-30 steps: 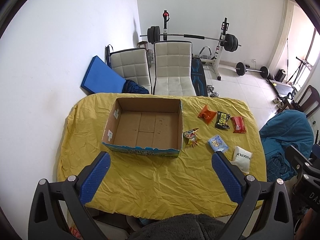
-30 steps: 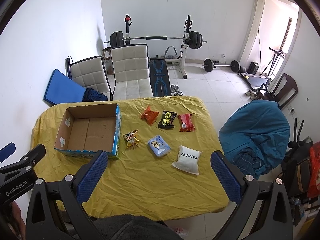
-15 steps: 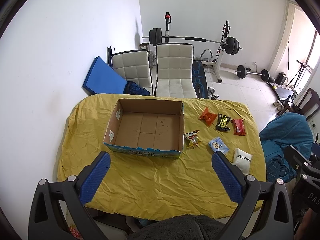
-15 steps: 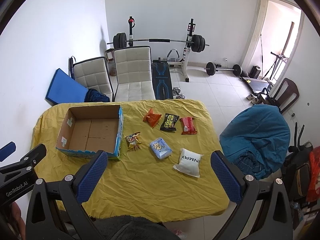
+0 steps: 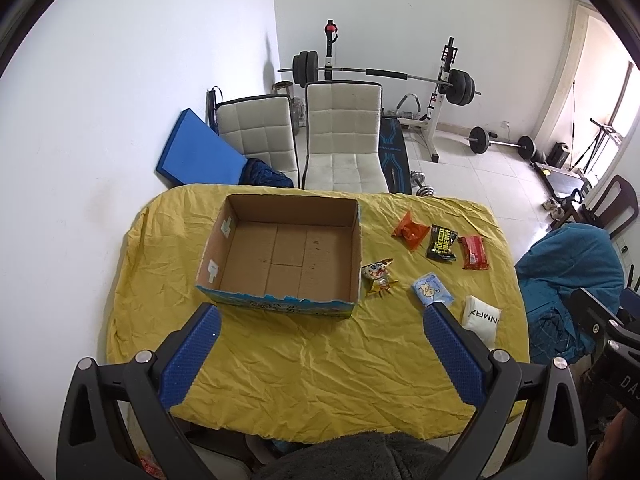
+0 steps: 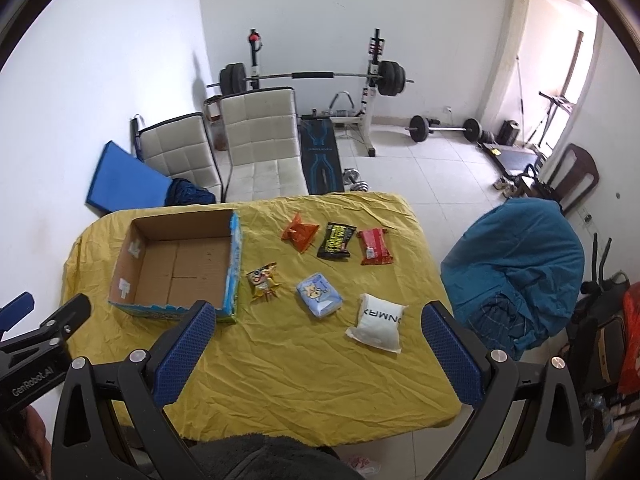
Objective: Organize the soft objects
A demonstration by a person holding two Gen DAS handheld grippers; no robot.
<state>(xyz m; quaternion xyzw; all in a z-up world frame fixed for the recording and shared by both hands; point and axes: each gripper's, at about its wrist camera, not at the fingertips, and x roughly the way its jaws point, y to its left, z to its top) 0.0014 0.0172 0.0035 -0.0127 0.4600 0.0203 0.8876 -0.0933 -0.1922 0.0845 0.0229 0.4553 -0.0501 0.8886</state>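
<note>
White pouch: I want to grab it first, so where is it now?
In the right wrist view the white pouch lies on the yellow tablecloth toward the near right, beside the light blue packet, well right of the cardboard box.

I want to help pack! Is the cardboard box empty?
Empty: the cardboard box shows only bare floor inside; all six packets lie outside it.

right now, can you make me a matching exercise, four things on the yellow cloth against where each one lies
Things:
1. open cardboard box
2. white soft pack with black letters
3. red flat packet
4. yellow cartoon snack bag

Places:
a. right end of the far row
b. left part of the cloth
c. just right of the box
d. near right, closest to the table edge

Pairs: 1-b, 2-d, 3-a, 4-c
</note>
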